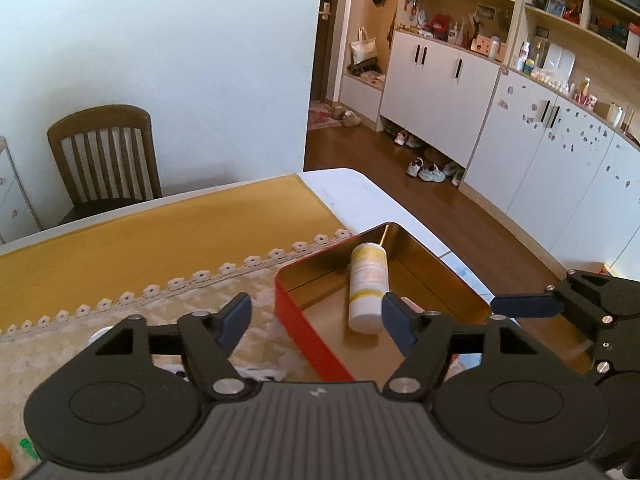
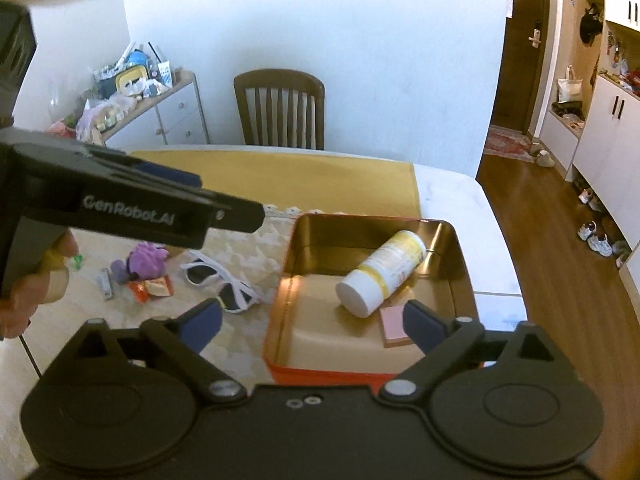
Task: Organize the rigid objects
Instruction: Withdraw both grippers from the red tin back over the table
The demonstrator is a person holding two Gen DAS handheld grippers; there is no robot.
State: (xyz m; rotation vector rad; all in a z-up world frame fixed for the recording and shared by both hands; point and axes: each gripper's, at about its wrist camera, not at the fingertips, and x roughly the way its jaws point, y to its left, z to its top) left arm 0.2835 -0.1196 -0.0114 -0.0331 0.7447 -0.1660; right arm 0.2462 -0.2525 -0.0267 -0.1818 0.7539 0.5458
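While both grippers hover spread and empty, sorting looks partly done.
Left wrist: left gripper (image 1: 316,316) over red-walled gold tin (image 1: 436,266), white-and-yellow plastic bottle (image 1: 367,286) inside. Right wrist: right gripper (image 2: 312,326) likewise; pink pad (image 2: 394,330) boxed; white-framed sunglasses (image 2: 224,284), purple toy (image 2: 146,260) remain outside.

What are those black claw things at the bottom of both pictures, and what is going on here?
They are hand-held grippers, one per hand, each carrying a camera that looks along its two blue-tipped fingers. One picture is from the left gripper, the other from the right gripper. Both are open and hold nothing. On the table, a red tin contains a white and yellow bottle lying on its side and a small pink pad. Beside the tin lie white sunglasses, a purple toy and small packets.
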